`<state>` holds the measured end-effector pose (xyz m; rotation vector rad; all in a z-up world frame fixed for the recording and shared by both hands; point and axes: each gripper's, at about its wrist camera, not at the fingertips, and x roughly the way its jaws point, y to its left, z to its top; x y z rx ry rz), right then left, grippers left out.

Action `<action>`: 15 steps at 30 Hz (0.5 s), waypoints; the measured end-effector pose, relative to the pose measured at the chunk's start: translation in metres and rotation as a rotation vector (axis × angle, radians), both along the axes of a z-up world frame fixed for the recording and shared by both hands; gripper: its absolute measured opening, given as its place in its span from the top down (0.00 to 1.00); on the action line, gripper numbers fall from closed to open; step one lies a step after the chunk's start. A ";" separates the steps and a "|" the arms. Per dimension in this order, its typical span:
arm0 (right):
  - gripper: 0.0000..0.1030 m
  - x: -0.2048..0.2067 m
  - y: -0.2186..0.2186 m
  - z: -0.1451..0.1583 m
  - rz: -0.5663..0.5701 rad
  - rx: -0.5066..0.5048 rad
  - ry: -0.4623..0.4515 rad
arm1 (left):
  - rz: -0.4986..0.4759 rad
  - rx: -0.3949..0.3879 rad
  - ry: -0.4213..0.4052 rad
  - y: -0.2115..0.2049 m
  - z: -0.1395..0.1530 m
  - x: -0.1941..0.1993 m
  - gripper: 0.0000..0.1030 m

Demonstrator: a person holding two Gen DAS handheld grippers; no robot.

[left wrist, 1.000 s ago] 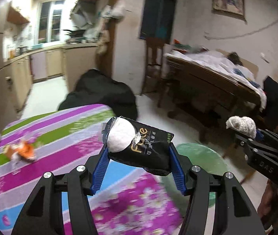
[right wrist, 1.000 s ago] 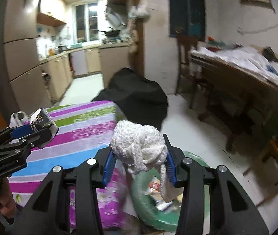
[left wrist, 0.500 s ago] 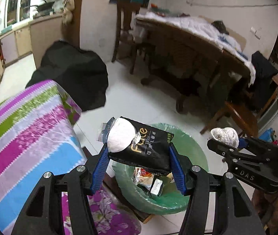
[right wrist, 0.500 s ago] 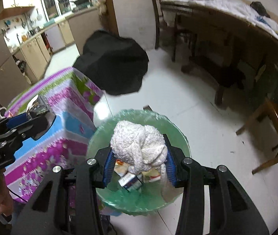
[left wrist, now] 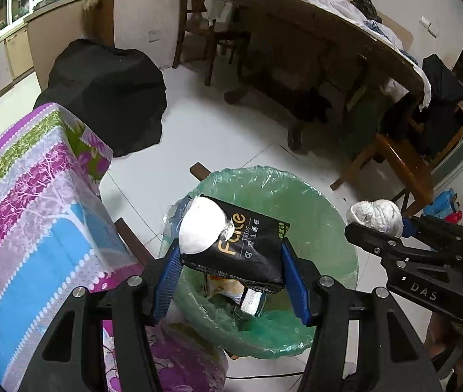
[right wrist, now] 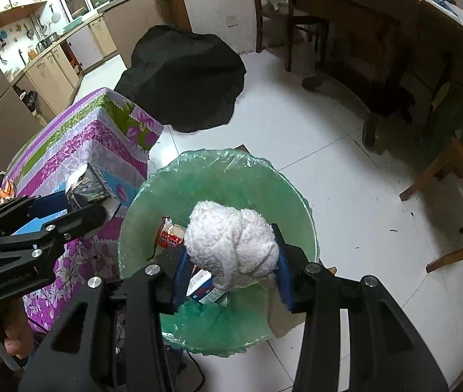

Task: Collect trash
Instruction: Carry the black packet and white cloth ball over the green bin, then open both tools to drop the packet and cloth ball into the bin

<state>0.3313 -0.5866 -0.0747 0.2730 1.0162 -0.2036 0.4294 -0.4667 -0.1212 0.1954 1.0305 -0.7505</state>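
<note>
**A:** At the far left of the left wrist view, what sits beside the bin now?

**B:** The table with the striped floral cloth (left wrist: 29,222). It has slid off to the left edge. A second ago it filled the near ground under both grippers; now the green-lined trash bin (left wrist: 300,196) lies below them instead.

**A:** So both hands have swung off the table?

**B:** Yes, and tipped downward. The left gripper (left wrist: 231,277) is clenched on a black tissue packet (left wrist: 247,248) with a white wad at its opening. The packet hangs over the left, near part of the bin mouth, close to the rim.

**A:** And further right?

**B:** The right gripper (right wrist: 231,271) is clamped on a crumpled white towel wad (right wrist: 231,245), a loose tail drooping below. In its own view the wad sits over the middle of the bin (right wrist: 296,196), above cartons already lying inside.

**A:** Either grip loosening?

**B:** No. Both jaws stand as they did a second ago, pads pressed on their loads.

**A:** What does that mean for the task?

**B:** Carrying looks finished; I judge that letting go is the step left. The wad should drop cleanly. The packet is nearer the rim, so it could catch the liner's edge.
</note>
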 end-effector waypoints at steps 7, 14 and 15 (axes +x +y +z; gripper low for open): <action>0.59 0.001 -0.005 -0.001 0.002 0.000 -0.006 | -0.003 0.012 0.001 -0.002 -0.007 0.001 0.43; 0.59 0.002 -0.004 -0.002 0.006 0.006 -0.007 | 0.000 0.011 0.000 -0.002 -0.007 0.002 0.43; 0.59 0.002 -0.004 -0.002 0.005 0.006 -0.007 | 0.001 0.010 0.000 -0.002 -0.007 0.002 0.43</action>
